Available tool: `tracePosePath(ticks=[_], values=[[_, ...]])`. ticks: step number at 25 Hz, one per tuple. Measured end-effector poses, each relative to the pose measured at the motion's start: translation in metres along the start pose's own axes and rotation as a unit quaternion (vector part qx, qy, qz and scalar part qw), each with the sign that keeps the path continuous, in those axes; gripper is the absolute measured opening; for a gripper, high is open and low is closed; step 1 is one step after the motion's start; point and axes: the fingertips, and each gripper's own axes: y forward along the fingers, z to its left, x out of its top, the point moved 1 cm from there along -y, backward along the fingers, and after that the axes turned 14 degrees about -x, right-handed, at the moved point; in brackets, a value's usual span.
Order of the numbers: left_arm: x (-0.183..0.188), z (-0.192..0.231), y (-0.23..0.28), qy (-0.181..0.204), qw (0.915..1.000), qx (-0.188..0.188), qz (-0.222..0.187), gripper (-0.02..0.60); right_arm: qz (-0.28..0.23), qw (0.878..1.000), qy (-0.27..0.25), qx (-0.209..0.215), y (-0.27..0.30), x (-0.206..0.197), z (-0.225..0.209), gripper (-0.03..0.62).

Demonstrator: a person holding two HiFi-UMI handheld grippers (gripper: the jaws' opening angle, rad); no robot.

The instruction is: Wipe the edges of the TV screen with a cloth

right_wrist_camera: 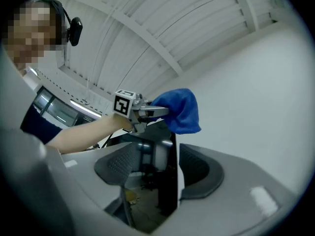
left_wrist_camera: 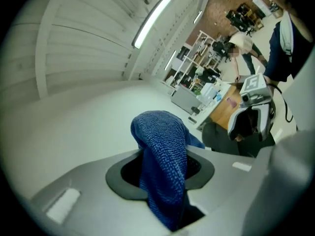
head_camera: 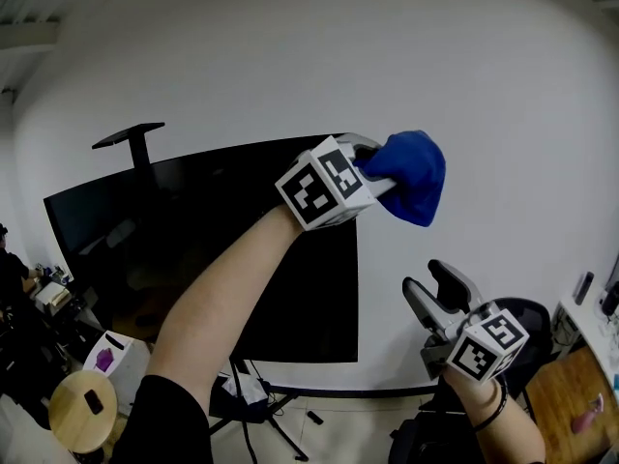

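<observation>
The black TV screen (head_camera: 193, 249) stands before a white wall. My left gripper (head_camera: 379, 170) is at the TV's top right corner, shut on a bunched blue cloth (head_camera: 414, 177) that hangs past the corner. In the left gripper view the cloth (left_wrist_camera: 162, 146) droops out between the closed jaws. My right gripper (head_camera: 432, 288) is lower, to the right of the TV's right edge and apart from it, open with nothing held. In the right gripper view the TV's right edge (right_wrist_camera: 169, 181) shows beyond the gap between the jaws, with the left gripper (right_wrist_camera: 147, 112) and the cloth (right_wrist_camera: 179, 109) above it.
A black mount arm (head_camera: 131, 138) sticks up behind the TV's top left. The TV stand's legs (head_camera: 251, 404) spread on the floor. A round wooden stool (head_camera: 82, 409) and a white box (head_camera: 111, 356) stand at lower left, a black chair (head_camera: 527, 317) and a wooden desk (head_camera: 571, 394) at lower right.
</observation>
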Motion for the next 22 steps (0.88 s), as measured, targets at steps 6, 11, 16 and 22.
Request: tracePosePath(ticks=[6,11,16,22], values=[[-0.04,-0.119,-0.039,-0.094,0.99,0.012,-0.105,0.124,0.022,0.999,0.028,-0.01,-0.035,-0.046,0.012,0.282],[-0.106,-0.258,-0.084,-0.223,0.9634,0.026,-0.147,0.124,0.064,0.997,0.043,-0.008,-0.084,-0.103,0.053,0.279],[-0.154,-0.392,-0.126,-0.295,0.9463,0.037,-0.128,0.124,0.107,0.992,0.068,-0.006,-0.134,-0.162,0.121,0.268],[-0.169,-0.518,-0.186,-0.365,0.9248,0.031,-0.102,0.124,0.175,0.981,0.079,-0.017,-0.2,-0.223,0.193,0.253]])
